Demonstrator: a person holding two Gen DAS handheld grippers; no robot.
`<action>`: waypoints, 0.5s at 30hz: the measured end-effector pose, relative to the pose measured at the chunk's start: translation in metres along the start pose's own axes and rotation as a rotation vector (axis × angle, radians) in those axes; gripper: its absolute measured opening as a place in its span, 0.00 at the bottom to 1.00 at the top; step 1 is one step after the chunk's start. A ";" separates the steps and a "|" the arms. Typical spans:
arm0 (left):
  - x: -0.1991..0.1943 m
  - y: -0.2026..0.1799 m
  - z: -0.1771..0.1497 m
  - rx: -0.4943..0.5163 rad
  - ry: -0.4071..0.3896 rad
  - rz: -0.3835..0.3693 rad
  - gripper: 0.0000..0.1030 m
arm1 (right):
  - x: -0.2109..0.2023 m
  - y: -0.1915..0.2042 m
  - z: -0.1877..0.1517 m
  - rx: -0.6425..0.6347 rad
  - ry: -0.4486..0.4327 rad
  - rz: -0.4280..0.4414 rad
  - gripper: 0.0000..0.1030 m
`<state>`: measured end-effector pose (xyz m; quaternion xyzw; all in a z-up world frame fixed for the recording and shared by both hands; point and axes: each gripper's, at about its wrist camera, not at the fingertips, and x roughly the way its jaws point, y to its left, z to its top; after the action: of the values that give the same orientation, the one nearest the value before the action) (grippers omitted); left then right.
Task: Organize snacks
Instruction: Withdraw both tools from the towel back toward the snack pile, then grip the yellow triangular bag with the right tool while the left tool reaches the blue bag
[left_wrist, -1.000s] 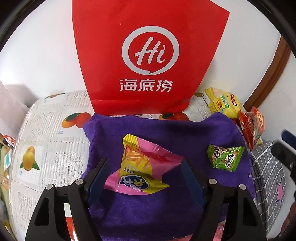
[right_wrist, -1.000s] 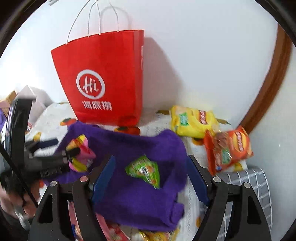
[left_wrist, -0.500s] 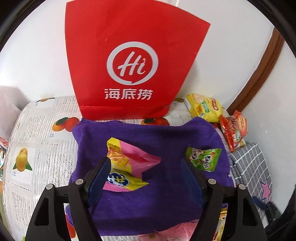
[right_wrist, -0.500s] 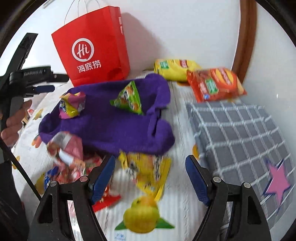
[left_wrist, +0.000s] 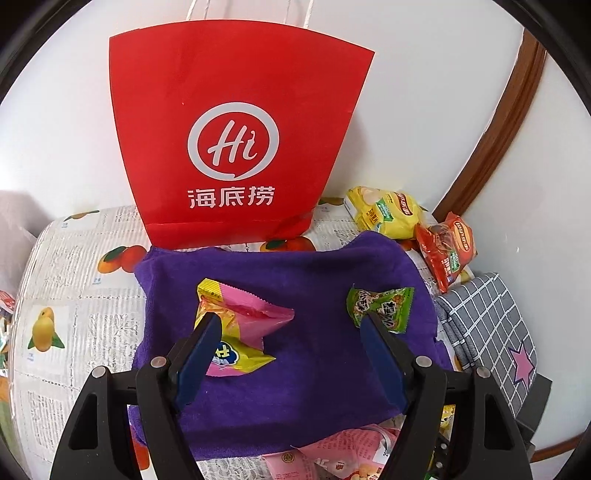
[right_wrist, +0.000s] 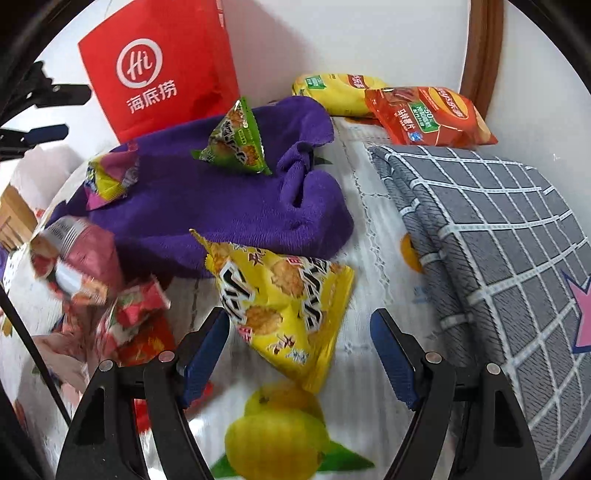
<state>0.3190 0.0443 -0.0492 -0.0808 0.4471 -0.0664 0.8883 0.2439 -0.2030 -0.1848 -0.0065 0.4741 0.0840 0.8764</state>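
Observation:
A purple towel (left_wrist: 314, 369) lies spread on the fruit-print tablecloth (left_wrist: 74, 295). On it sit a pink-and-yellow packet (left_wrist: 243, 321) and a green packet (left_wrist: 380, 306). My left gripper (left_wrist: 289, 319) hovers open above the towel, its left pad (left_wrist: 199, 354) overlapping the pink packet, and nothing is gripped. In the right wrist view a yellow snack packet (right_wrist: 284, 306) lies on the cloth at the towel's (right_wrist: 207, 199) near edge. My right gripper (right_wrist: 299, 314) is low over it. Its jaws are opening, the packet's lower end lies between them, and the pads do not press it.
A red paper bag (left_wrist: 236, 147) stands against the wall behind the towel. Yellow (left_wrist: 384, 216) and red (left_wrist: 447, 247) chip bags lie at the back right. A grey checked cloth (right_wrist: 498, 229) fills the right side. Several pink and red packets (right_wrist: 92, 288) are piled at the left.
My right gripper has dropped from above the towel down to the yellow packet at its near edge. The left gripper has lifted back a little, so more of the red bag shows.

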 end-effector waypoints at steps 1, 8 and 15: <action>0.000 0.000 0.000 -0.001 0.000 0.000 0.73 | 0.003 0.001 0.002 0.001 -0.002 -0.005 0.82; 0.002 -0.001 -0.001 0.007 0.009 0.003 0.73 | 0.006 0.010 0.006 -0.032 -0.070 -0.032 0.65; -0.009 -0.012 -0.005 0.043 0.007 0.030 0.73 | -0.016 -0.004 -0.009 0.037 -0.121 0.008 0.62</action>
<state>0.3087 0.0339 -0.0426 -0.0546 0.4500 -0.0629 0.8891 0.2288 -0.2098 -0.1767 0.0167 0.4219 0.0787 0.9031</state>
